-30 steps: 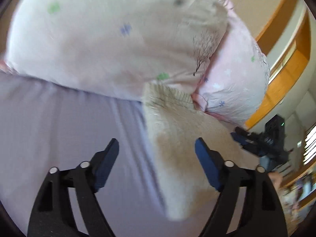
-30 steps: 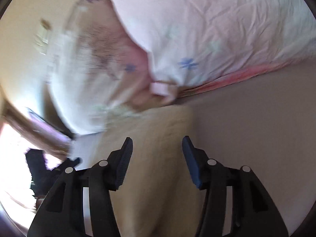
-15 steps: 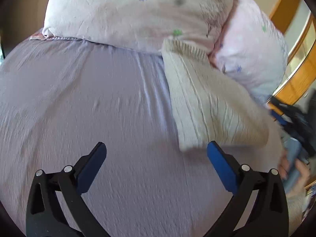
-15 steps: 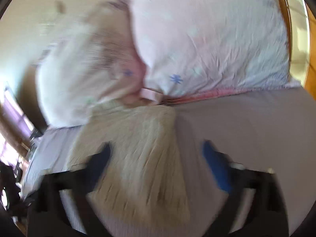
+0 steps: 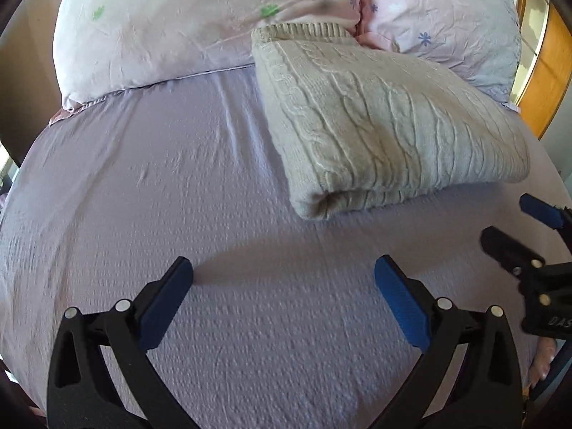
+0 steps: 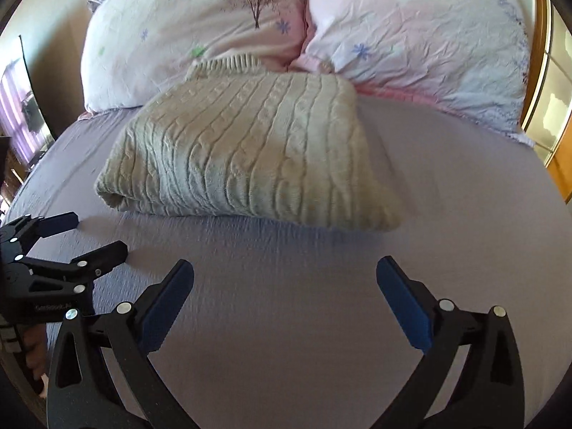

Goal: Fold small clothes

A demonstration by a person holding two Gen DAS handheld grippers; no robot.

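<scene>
A cream cable-knit sweater (image 5: pixel 386 125) lies folded into a thick rectangle on the lilac bed sheet (image 5: pixel 178 214), its far end against the pillows. It also shows in the right wrist view (image 6: pixel 250 150). My left gripper (image 5: pixel 284 293) is open and empty, held above the sheet short of the sweater's near fold. My right gripper (image 6: pixel 286 293) is open and empty, also back from the sweater. The right gripper shows at the right edge of the left wrist view (image 5: pixel 518 236), and the left gripper at the left edge of the right wrist view (image 6: pixel 71 236).
Two pale pink pillows (image 5: pixel 200 18) (image 6: pixel 422 35) with flower and tree prints lie at the head of the bed behind the sweater. A wooden frame (image 5: pixel 543 71) stands on the right. A dark screen (image 6: pixel 25 103) stands at the left.
Both grippers have pulled back from the sweater and opened wide. The sweater, which was between the fingers, now lies folded on the sheet.
</scene>
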